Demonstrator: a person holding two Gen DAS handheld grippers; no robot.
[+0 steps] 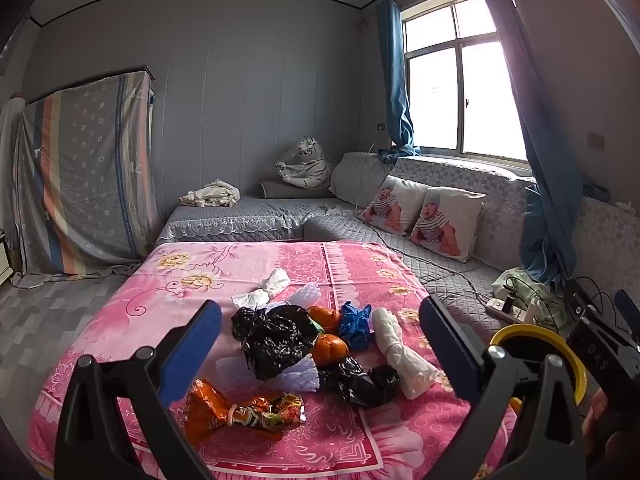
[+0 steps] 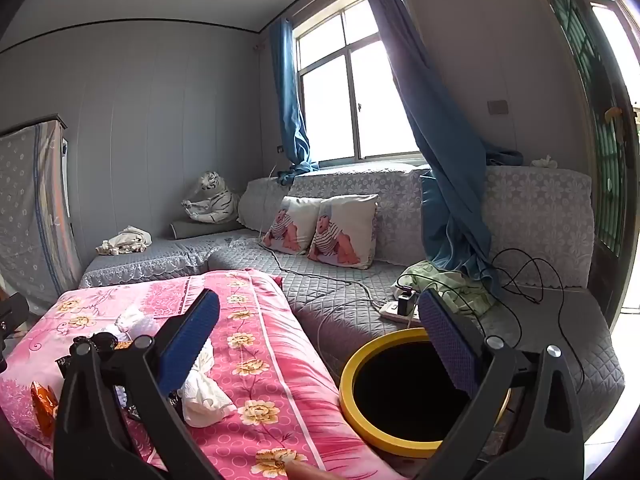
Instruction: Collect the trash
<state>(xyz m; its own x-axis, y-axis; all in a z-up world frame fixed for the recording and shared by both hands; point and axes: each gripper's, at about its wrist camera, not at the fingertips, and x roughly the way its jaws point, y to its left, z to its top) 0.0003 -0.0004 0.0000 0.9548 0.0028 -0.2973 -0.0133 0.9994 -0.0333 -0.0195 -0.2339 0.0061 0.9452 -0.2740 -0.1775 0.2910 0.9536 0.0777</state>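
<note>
Crumpled orange foil snack wrapper (image 1: pixel 244 412) lying crosswise on pink floral cloth (image 1: pixel 160 304), left gripper (image 1: pixel 320 340) hovering agape over it, right gripper (image 2: pixel 320 344) spread wide above yellow-rimmed round bin (image 2: pixel 360 360).

We are reading only one clear marking: the letters "DAS", in pale capitals, are showing on the black body of the right tongs (image 1: pixel 626 312) at the right edge of the left wrist view. The orange snack wrapper (image 1: pixel 244 410), lying near the front edge of the pink counter (image 1: pixel 120 320), is carrying printed lettering, but it is crumpled and we are not making out any word. In the right wrist view we are finding nothing legible.
</note>
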